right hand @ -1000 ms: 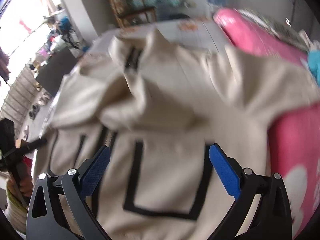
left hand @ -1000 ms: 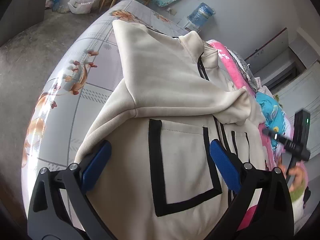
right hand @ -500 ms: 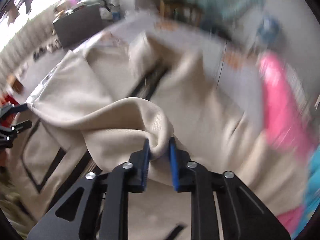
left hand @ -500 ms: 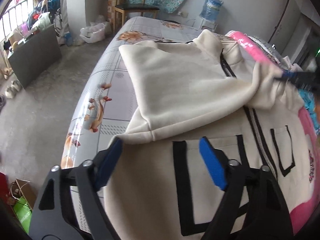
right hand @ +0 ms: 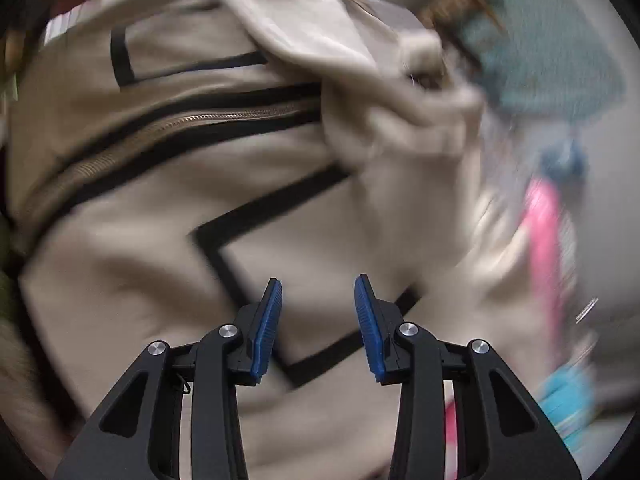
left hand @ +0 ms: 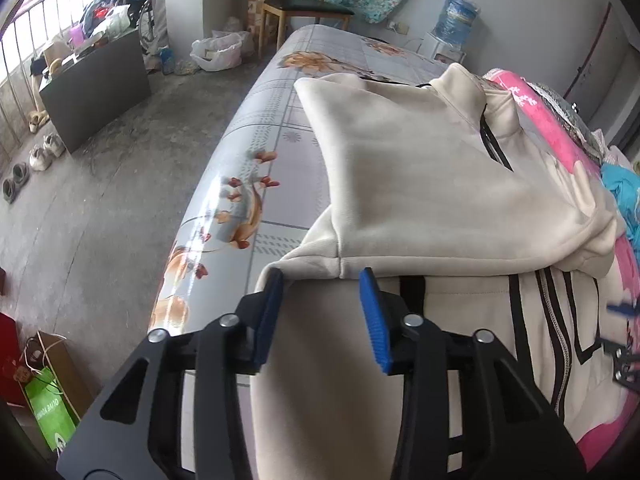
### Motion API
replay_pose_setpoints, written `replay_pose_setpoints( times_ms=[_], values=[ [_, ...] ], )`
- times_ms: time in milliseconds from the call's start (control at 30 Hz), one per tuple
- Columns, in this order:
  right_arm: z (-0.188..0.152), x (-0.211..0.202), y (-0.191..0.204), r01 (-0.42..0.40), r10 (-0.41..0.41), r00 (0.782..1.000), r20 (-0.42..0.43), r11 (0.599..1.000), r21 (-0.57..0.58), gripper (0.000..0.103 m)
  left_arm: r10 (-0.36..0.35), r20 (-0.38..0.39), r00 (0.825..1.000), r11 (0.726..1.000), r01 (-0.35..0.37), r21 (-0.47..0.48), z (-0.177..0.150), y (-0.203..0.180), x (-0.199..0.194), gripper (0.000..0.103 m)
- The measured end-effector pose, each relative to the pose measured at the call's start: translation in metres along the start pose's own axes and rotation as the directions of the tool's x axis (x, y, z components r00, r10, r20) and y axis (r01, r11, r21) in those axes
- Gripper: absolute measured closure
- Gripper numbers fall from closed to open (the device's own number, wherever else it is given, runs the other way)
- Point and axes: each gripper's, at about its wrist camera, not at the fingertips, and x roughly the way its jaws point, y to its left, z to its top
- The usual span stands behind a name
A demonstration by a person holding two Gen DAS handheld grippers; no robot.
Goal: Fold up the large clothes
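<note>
A cream zip jacket (left hand: 420,184) with black trim lies on a bed covered by a grey floral sheet (left hand: 256,152). One sleeve is folded across its chest. My left gripper (left hand: 321,278) is at the lower edge of that sleeve, near the bed's left side. Its jaws are closing with the sleeve's hem between the blue pads (left hand: 370,312), which do not press on it. The right wrist view is blurred. There my right gripper (right hand: 318,285) hangs over the black-outlined pocket (right hand: 304,264) beside the zipper (right hand: 168,128), jaws opening, nothing between them.
A pink blanket (left hand: 552,132) and blue cloth (left hand: 620,184) lie along the jacket's right side. The bed edge drops to a concrete floor (left hand: 100,200) on the left, with a green bag (left hand: 48,412), shoes and a dark cabinet (left hand: 96,80). A chair (left hand: 304,4) stands beyond the bed.
My left jaws narrowed and came in over the folded sleeve's hem. My right gripper shut on a fold of the jacket, then let it go and rolled round over the pocket.
</note>
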Motion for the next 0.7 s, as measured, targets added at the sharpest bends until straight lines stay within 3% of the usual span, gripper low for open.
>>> replay_pose_setpoints(
  times_ms=[33, 67, 100, 167, 200, 267, 333, 367, 400, 433, 567, 633, 700],
  values=[
    [-0.001, -0.009, -0.017, -0.075, 0.068, 0.997, 0.046, 0.987, 0.145, 0.059, -0.001, -0.001, 1.0, 1.0, 0.001, -0.008, 0.0, 0.001, 0.0, 0.069],
    [-0.001, -0.015, -0.03, -0.125, 0.105, 0.99, 0.09, 0.961, 0.246, 0.049, -0.001, -0.001, 1.0, 1.0, 0.001, -0.015, 0.0, 0.002, 0.0, 0.07],
    [0.0, -0.02, -0.047, -0.182, 0.139, 0.98, 0.141, 0.915, 0.361, 0.038, -0.004, 0.0, 1.0, 1.0, 0.004, -0.023, 0.0, 0.004, 0.0, 0.07],
    [0.001, -0.021, -0.083, -0.291, 0.193, 0.954, 0.229, 0.784, 0.549, 0.035, 0.0, 0.0, 1.0, 1.0, 0.0, -0.031, -0.001, 0.003, -0.001, 0.071],
    [-0.001, -0.018, -0.099, -0.343, 0.217, 0.938, 0.27, 0.696, 0.631, 0.035, 0.0, 0.002, 1.0, 1.0, 0.0, -0.031, -0.002, 0.001, -0.003, 0.071],
    [-0.012, -0.007, -0.132, -0.463, 0.262, 0.886, 0.382, 0.462, 0.756, 0.034, -0.013, 0.015, 1.0, 1.0, 0.014, -0.026, -0.004, 0.0, -0.009, 0.071],
    [-0.025, 0.011, -0.151, -0.527, 0.282, 0.845, 0.454, 0.294, 0.797, 0.034, -0.059, 0.057, 0.997, 0.998, 0.06, -0.013, -0.008, -0.001, -0.024, 0.071],
    [-0.028, 0.023, -0.161, -0.542, 0.287, 0.828, 0.481, 0.192, 0.819, 0.034, -0.088, 0.083, 0.993, 0.996, 0.088, 0.002, -0.01, -0.002, -0.034, 0.071],
    [-0.03, 0.033, -0.167, -0.54, 0.289, 0.823, 0.49, 0.129, 0.831, 0.034, -0.113, 0.1, 0.989, 0.994, 0.111, 0.02, -0.012, -0.004, -0.04, 0.071],
    [-0.03, 0.041, -0.171, -0.542, 0.279, 0.819, 0.501, 0.091, 0.836, 0.034, -0.139, 0.113, 0.984, 0.99, 0.135, 0.043, -0.015, -0.007, -0.047, 0.071],
    [-0.016, 0.068, -0.177, -0.541, 0.252, 0.82, 0.514, 0.045, 0.84, 0.035, -0.266, 0.098, 0.959, 0.958, 0.252, 0.135, -0.021, -0.029, -0.062, 0.07],
    [-0.006, 0.079, -0.174, -0.579, 0.293, 0.786, 0.544, 0.041, 0.814, 0.049, -0.29, 0.082, 0.953, 0.949, 0.276, 0.154, -0.02, -0.042, -0.062, 0.07],
    [0.01, 0.084, -0.163, -0.623, 0.36, 0.748, 0.557, 0.093, 0.777, 0.061, -0.316, 0.074, 0.946, 0.939, 0.3, 0.165, -0.018, -0.054, -0.062, 0.069]
  ],
)
